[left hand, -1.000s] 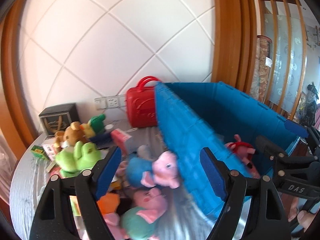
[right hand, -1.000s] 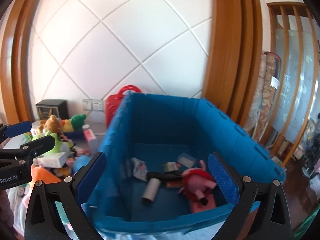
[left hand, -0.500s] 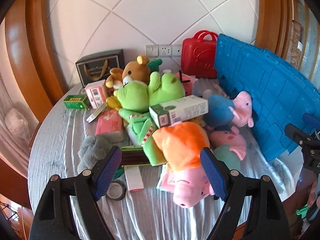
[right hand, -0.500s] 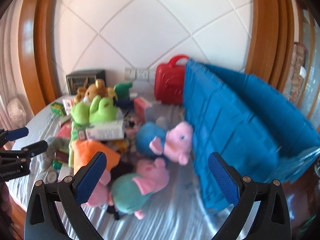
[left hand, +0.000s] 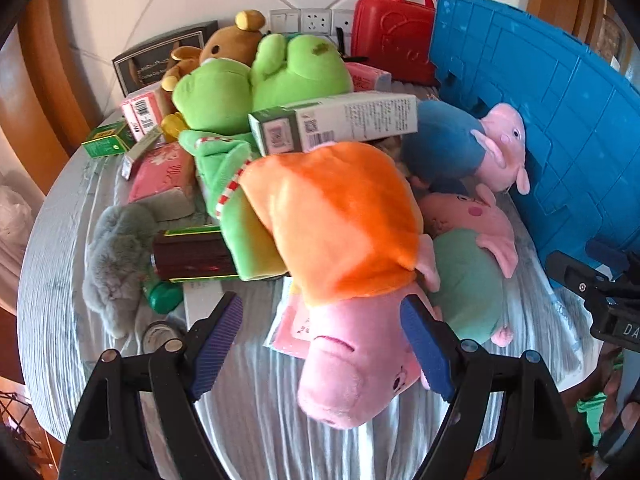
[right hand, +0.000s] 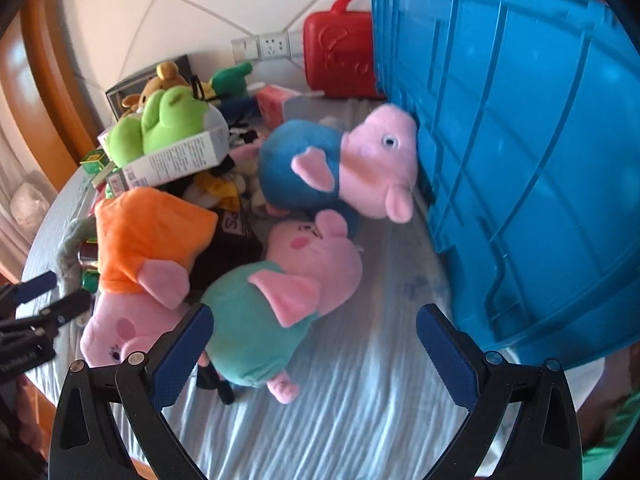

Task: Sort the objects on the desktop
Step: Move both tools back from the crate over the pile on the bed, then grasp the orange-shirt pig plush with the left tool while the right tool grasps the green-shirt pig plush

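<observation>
The left gripper (left hand: 322,342), wide open and empty, straddles the orange-dressed pig plush (left hand: 340,240), lengthwise beside the blue crate (left hand: 560,120).

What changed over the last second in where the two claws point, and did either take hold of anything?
Both claws swung down from the blue bin toward the toy pile. The left claw now sits open above the orange-dressed pig plush; the right claw sits open near the green-dressed pig plush. Nothing was grasped or released. The toys and bin have not visibly moved.
</observation>
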Action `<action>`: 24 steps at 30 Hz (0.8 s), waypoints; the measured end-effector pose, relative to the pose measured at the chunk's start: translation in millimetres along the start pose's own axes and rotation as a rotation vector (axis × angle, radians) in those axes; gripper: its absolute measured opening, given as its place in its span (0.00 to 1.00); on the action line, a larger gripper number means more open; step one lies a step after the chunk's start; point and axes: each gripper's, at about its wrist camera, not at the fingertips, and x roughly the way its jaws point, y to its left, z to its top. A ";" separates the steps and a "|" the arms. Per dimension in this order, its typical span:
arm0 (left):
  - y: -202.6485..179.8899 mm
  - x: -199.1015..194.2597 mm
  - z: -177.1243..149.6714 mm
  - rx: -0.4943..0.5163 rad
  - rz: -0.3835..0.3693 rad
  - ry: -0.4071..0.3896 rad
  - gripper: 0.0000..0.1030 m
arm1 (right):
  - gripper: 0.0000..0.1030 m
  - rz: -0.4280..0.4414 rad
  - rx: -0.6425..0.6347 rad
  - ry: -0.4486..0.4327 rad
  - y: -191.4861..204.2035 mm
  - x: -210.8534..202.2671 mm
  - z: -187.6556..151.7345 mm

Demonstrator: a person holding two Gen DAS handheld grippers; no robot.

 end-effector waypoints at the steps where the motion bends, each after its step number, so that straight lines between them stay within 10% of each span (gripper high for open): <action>1: -4.6 7.7 1.4 0.004 -0.004 0.013 0.78 | 1.00 0.005 0.004 0.009 -0.4 3.9 0.6; 24: -20.3 61.3 9.1 0.081 -0.077 0.064 0.64 | 1.00 0.176 0.165 0.242 17.0 112.1 2.5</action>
